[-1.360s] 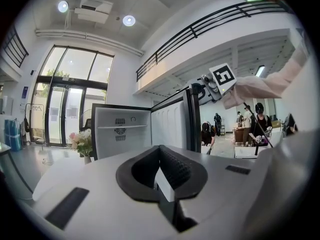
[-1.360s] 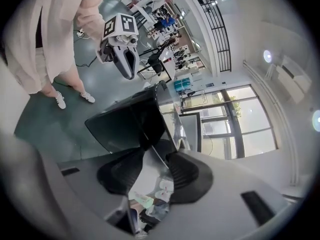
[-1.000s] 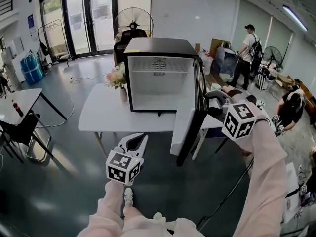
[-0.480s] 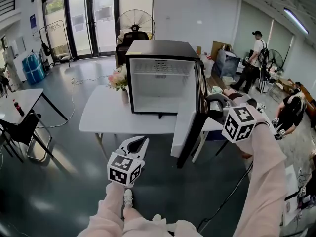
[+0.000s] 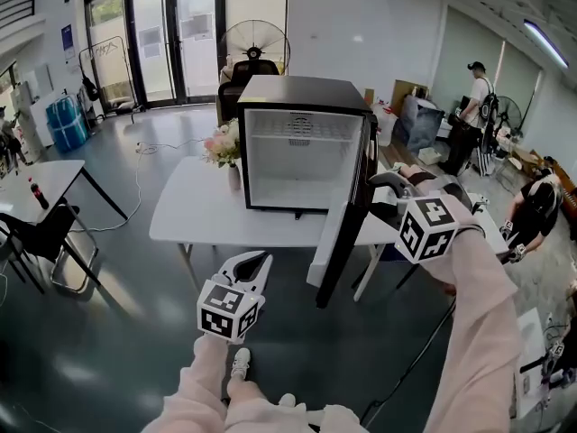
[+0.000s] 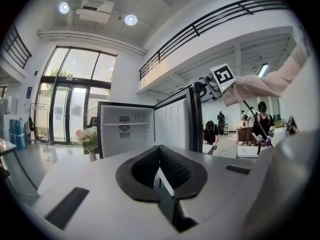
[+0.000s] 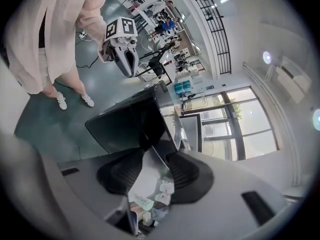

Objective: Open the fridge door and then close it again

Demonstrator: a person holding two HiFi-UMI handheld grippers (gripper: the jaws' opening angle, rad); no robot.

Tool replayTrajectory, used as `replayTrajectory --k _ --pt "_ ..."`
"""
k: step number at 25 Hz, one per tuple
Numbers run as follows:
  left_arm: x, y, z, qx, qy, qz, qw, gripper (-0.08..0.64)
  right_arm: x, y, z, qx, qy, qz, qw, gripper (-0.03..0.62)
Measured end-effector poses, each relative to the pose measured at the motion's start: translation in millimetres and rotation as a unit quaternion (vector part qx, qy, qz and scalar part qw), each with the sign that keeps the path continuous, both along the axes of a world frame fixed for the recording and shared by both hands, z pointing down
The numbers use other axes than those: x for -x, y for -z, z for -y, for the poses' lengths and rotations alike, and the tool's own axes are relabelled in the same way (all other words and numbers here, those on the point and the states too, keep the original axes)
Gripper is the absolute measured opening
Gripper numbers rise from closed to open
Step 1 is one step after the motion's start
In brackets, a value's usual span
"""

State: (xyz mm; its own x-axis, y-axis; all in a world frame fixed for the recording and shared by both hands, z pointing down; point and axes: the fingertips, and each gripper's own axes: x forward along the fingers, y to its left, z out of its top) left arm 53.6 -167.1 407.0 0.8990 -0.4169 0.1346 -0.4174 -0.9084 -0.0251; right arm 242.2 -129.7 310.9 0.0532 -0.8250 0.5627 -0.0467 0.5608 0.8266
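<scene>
A black mini fridge (image 5: 302,88) stands on a white table (image 5: 198,215) with its white, empty inside showing. Its door (image 5: 347,233) hangs open toward me, edge-on. My right gripper (image 5: 380,186) is at the door's top outer corner. In the right gripper view the black door (image 7: 127,124) lies right at the fingertips, which look shut on its edge. My left gripper (image 5: 255,260) hangs low before the table, shut and holding nothing. The left gripper view shows the fridge (image 6: 125,134), the door (image 6: 172,126) and the right gripper (image 6: 204,84).
A vase of flowers (image 5: 225,142) stands on the table left of the fridge. A fan (image 5: 257,39) and a dark chair are behind it. A second table (image 5: 36,174) and a chair (image 5: 41,233) are at left. People (image 5: 473,106) and clutter fill the right side.
The door, with my right gripper at its top corner, has swung slightly leftward toward the fridge. The left gripper has stayed put.
</scene>
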Motion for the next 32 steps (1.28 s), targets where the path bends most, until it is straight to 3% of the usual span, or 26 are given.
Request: replayTrajectory --k 15,32 --pt "43.7 -8.6 38.4 0.006 0.046 0.003 0.9989 0.012 52.5 -1.3 61.7 0.003 -0.002 -0.019 1.000 0.147" --pt "64.8 6.5 122.3 0.004 0.092 0.001 0.9958 0.011 94.5 0.9 171.8 -0.017 -0.012 0.018 1.000 0.144"
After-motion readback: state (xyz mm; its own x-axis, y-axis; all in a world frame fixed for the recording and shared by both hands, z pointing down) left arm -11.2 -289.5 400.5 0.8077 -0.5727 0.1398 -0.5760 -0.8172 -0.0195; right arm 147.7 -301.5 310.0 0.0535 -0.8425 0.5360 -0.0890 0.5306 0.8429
